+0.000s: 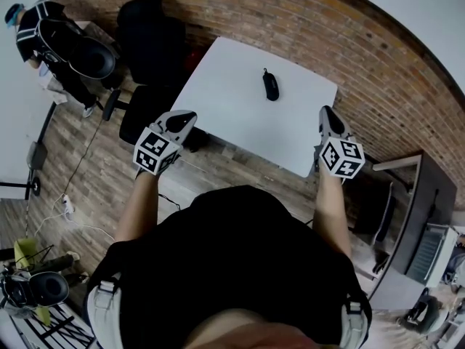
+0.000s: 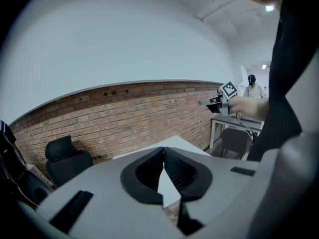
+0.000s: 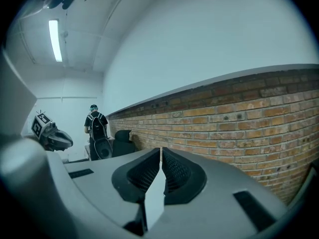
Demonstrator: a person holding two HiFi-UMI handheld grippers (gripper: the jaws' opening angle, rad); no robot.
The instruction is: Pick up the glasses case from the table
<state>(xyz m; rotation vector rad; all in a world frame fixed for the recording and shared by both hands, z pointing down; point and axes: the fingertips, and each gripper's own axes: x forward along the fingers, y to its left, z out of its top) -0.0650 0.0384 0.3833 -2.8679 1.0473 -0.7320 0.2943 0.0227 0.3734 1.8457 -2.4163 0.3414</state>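
Note:
The black glasses case [image 1: 270, 86] lies on the white table [image 1: 240, 115], towards its far side. Both grippers hang short of the table's near edge, apart from the case. My left gripper [image 1: 184, 116] is off the near left corner, and its jaws meet with nothing between them [image 2: 163, 151]. Off the near right corner, my right gripper [image 1: 325, 112] is also shut and empty [image 3: 160, 151]. The case is hidden in both gripper views. A strip of the table [image 2: 175, 142] shows past the left jaws.
A black office chair [image 1: 151, 33] stands at the table's left, with a second black seat [image 1: 139, 111] below it. A person with a backpack [image 1: 45, 36] stands far left. A dark desk [image 1: 413, 217] stands to the right. A brick wall [image 1: 378, 71] runs behind the table.

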